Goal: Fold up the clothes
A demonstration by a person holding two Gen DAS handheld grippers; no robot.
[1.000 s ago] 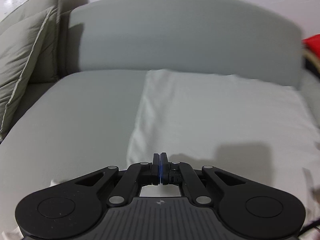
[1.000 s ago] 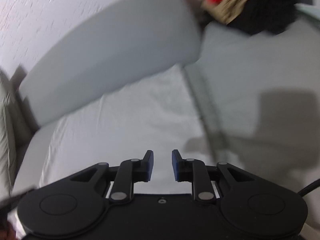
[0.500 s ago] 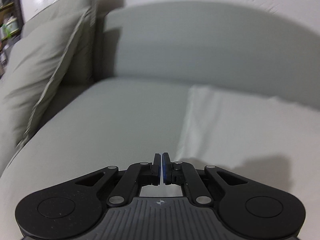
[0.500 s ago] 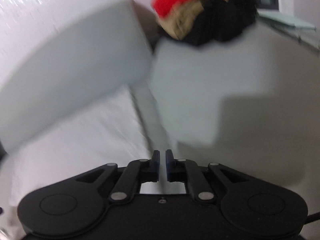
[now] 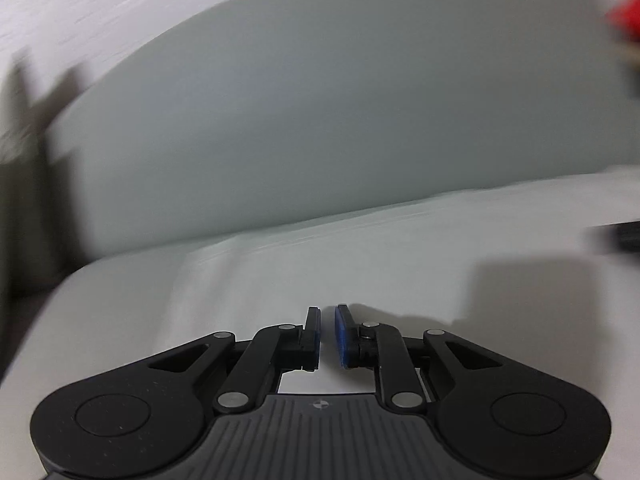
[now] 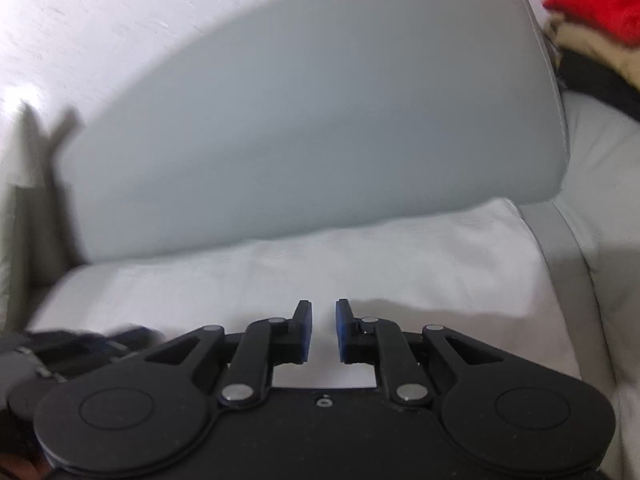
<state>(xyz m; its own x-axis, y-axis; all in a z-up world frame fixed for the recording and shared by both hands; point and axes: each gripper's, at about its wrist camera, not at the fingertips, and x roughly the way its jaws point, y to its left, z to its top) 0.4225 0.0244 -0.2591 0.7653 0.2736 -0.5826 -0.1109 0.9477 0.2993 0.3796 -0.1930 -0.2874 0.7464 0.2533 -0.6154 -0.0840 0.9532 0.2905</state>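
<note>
Your left tongs (image 5: 328, 332) have just been opening and stand at a narrow gap, nothing btwn the pads. Your right tongs (image 6: 323, 330) also show a small gap, empty too. Both point down at the white cloth (image 5: 400, 248), which lies flat on the sofa seat directly in front of the grey backrest (image 5: 320, 120), its far edge tucked against the backrest's base. Seen from the right wrist, the cloth's right edge ends just short of the backrest's right end. Your left tongs show there too, blurred, low and left of the right tongs, over the cloth.

Looks like you're lining up for the next grab, so the fold is likely only partly done. To do it well:
- Open wider before you go down; these gaps look too tight for a doubled edge.
- Take corners at matching spots along the edge nearest you, w/ both tongs level.
- Pinch only the layers you mean to move, not the seat cover under them.
- Carry the edge toward the backrest evenly, so it lands square.

The pile of red, tan & black clothes (image 6: 600, 20) sits past the backrest's right end; leave it for now.
</note>
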